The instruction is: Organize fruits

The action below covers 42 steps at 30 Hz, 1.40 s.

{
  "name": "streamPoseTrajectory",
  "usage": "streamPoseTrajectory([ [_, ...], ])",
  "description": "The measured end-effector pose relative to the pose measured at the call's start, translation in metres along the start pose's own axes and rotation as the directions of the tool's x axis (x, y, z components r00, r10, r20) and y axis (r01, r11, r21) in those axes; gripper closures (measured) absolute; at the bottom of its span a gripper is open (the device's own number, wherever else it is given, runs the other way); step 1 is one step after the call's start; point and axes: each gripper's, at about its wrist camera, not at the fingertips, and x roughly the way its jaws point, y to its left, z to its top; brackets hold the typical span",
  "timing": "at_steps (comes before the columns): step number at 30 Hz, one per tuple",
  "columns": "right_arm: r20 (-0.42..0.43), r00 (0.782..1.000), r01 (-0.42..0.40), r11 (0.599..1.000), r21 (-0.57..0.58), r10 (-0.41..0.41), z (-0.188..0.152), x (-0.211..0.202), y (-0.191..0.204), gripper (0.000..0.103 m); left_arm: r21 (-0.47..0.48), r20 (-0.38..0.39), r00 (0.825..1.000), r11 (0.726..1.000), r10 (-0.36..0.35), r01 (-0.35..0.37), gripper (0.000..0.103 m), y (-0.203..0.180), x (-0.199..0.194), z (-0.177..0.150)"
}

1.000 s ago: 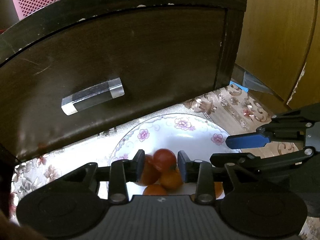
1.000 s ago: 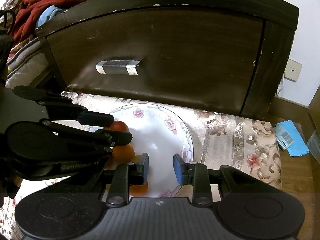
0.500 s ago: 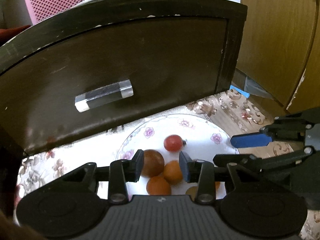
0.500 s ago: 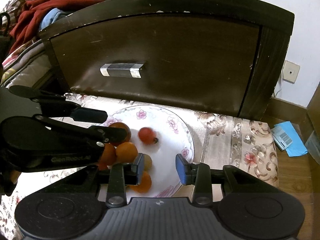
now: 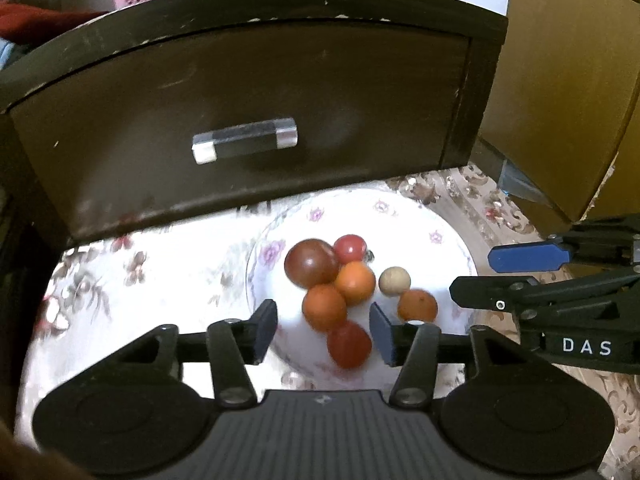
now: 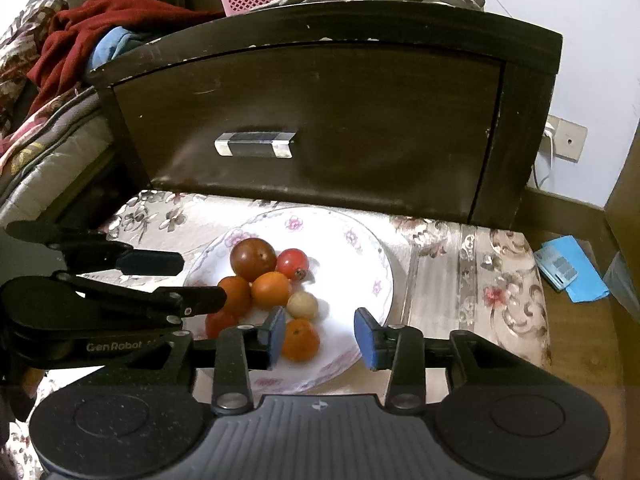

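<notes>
Left wrist view is showing the left gripper (image 5: 323, 328) with its jaws part open, having just been widening, and gripping nothing; a red fruit (image 5: 349, 344) is lying between the pads, untouched. The right gripper (image 6: 320, 338) is also standing part open after just widening, empty, with an orange fruit (image 6: 300, 339) sitting just beside its left pad. All seven fruits are resting in a loose heap on the floral plate (image 6: 372, 264), in front of the dark drawer (image 6: 320, 128).

The round fruits are probably ready to roll: a pad nudging the heap could be sending one over the shallow rim onto the patterned cloth (image 6: 472, 280). The two grippers are also hovering close together and could be colliding.

Only the right wrist view is revealing the red garment (image 6: 80, 36), the blue packet (image 6: 568, 268) and the wall socket (image 6: 568, 140); the left wrist view alone is showing the whole red fruit.
</notes>
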Motion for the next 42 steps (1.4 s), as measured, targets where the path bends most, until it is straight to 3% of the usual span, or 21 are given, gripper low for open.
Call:
streamPoseTrajectory([
  [15,-0.004,1.0,0.005,0.999,0.043,-0.005,-0.028,-0.03,0.018,0.062,-0.086,0.03,0.995,0.992,0.094,-0.091,0.001,0.006,-0.034,-0.041],
  [42,-0.009,1.0,-0.006,0.997,0.078,0.007,-0.06,-0.066,0.044,0.058,-0.111,0.026,0.987,0.982,0.156,-0.153,0.0,-0.012,-0.075,-0.081],
])
